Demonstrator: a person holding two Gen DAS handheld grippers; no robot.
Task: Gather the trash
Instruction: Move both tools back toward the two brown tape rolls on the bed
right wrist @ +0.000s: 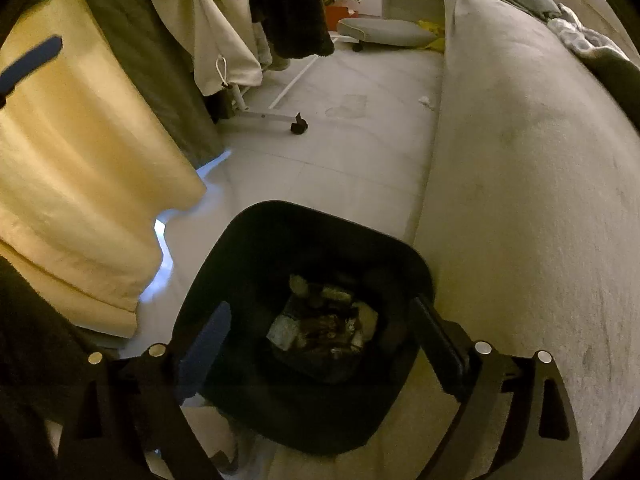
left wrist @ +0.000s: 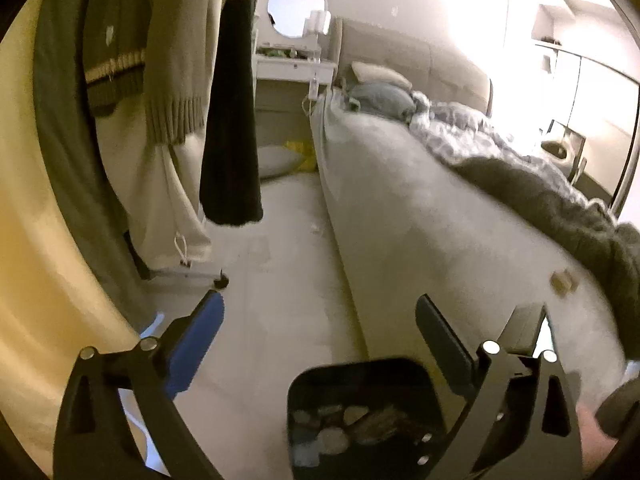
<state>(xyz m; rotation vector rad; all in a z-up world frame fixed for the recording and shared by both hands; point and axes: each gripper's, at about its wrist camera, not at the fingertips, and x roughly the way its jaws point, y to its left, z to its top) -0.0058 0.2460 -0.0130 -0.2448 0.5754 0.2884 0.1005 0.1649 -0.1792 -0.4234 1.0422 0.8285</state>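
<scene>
Bed (left wrist: 420, 208) fills the right side in both views, pale sheet, rumpled grey duvet (left wrist: 500, 148) and pillows (left wrist: 380, 96) toward the headboard. Cream curtain (right wrist: 80, 184) on the left, clothes on a wheeled rack (right wrist: 276, 116) hanging beside it: dark green garment, beige knit sweater (left wrist: 180, 60), black piece (left wrist: 232, 120). Pale floor (right wrist: 340, 140) runs between rack and bed. White dresser (left wrist: 296, 68) with round mirror (left wrist: 296, 6) at the far end, grey cushion (right wrist: 384, 32) on the floor near it. Black bin (right wrist: 304, 240) stands on the floor against the bed side, trash (right wrist: 324, 320) lying at its bottom: crumpled wrappers and paper, details too dark to tell. Right claw (right wrist: 320, 336) points down over the bin mouth, jaws wide, nothing between them. Left claw (left wrist: 320, 340) is angled out along the floor with the bin just below it, jaws wide, empty. Small tan object (left wrist: 562, 280) sits on the bed sheet, and a small white scrap (right wrist: 426, 101) lies on the floor by the bed edge.
</scene>
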